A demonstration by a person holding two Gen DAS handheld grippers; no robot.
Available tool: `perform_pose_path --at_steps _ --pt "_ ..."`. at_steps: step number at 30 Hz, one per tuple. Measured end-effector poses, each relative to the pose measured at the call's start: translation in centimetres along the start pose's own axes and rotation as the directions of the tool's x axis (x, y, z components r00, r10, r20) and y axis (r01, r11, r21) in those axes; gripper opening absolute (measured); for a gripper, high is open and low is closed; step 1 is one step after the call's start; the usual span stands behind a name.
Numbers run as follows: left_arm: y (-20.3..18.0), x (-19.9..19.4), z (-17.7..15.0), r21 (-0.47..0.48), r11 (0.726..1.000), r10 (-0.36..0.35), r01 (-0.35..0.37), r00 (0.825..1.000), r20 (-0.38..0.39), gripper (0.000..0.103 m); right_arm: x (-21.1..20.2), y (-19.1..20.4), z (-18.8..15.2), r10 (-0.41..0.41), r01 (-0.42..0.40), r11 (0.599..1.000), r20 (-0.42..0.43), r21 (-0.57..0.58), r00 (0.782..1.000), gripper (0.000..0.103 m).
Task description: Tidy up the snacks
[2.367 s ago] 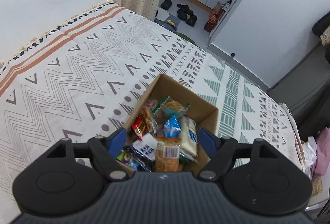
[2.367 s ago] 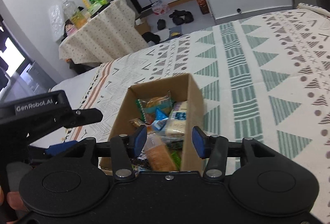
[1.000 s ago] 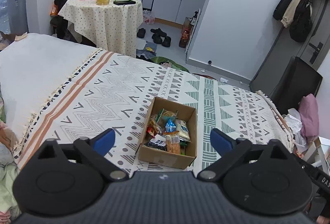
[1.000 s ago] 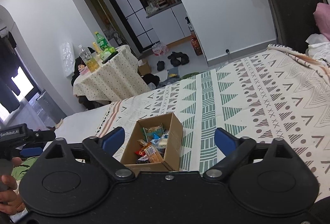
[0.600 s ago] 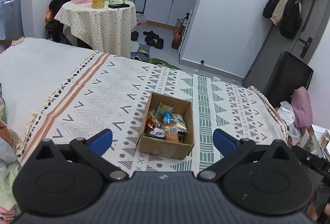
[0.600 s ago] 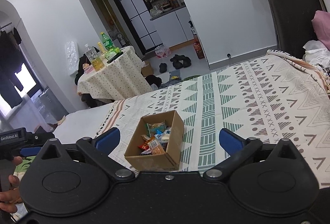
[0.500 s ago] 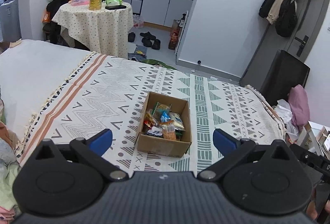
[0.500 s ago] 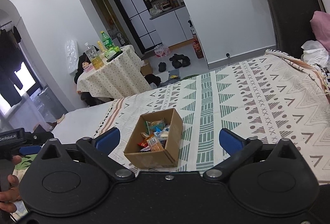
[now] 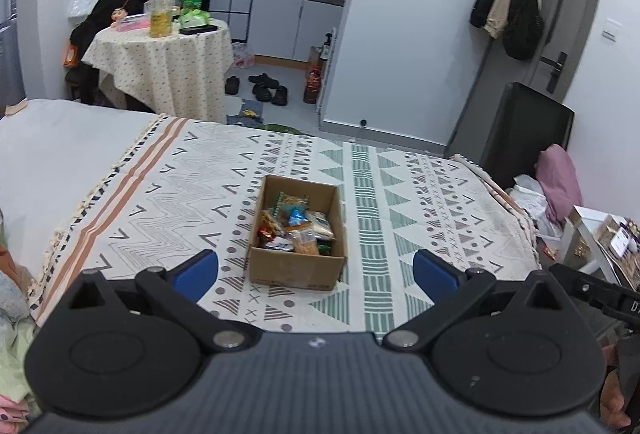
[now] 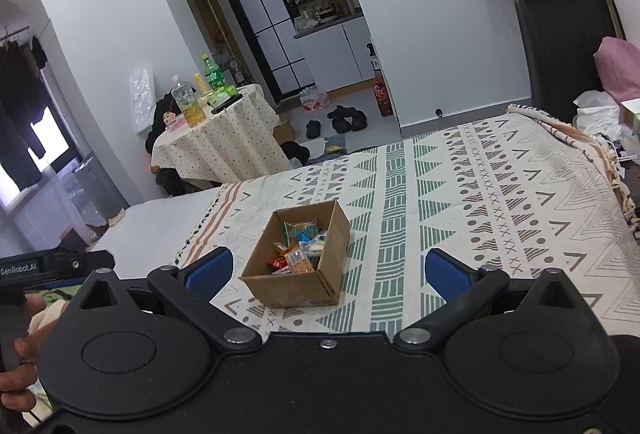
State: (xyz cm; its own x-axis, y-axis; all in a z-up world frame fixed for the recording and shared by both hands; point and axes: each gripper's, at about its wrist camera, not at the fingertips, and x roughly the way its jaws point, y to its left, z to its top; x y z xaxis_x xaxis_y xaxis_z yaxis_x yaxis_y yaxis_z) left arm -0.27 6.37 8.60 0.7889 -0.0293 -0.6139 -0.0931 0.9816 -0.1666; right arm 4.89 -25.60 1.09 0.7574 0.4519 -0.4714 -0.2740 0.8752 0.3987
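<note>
You have the cardboard box [image 9: 297,270] on the bedspread [image 9: 420,202], snack packets [image 9: 298,230] inside. Behind the bed stands a round table [image 9: 160,62] bearing 2 bottles [image 9: 160,12].

Even indoor light, fisheye-bent edges (corners dark), distance perhaps slightly soft

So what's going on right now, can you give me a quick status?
Left gripper and right gripper open, empty. Cardboard box of snacks sits on the bedspread. Nothing in the way.
</note>
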Motion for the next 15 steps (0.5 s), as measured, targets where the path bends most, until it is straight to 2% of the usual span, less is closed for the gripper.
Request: perform_pose_path --at_steps 7,15 --pt "-1.5 -0.2 -1.7 0.029 0.999 -0.025 0.025 1.000 0.010 0.103 -1.8 -0.2 -1.1 -0.020 0.020 0.999 0.005 -0.027 1.000 0.103" --pt "-2.7 0.6 -3.3 0.063 0.997 -0.049 0.050 0.999 -0.017 0.103 -2.7 -0.6 -2.3 -0.033 0.033 0.999 -0.004 -0.028 0.999 0.103"
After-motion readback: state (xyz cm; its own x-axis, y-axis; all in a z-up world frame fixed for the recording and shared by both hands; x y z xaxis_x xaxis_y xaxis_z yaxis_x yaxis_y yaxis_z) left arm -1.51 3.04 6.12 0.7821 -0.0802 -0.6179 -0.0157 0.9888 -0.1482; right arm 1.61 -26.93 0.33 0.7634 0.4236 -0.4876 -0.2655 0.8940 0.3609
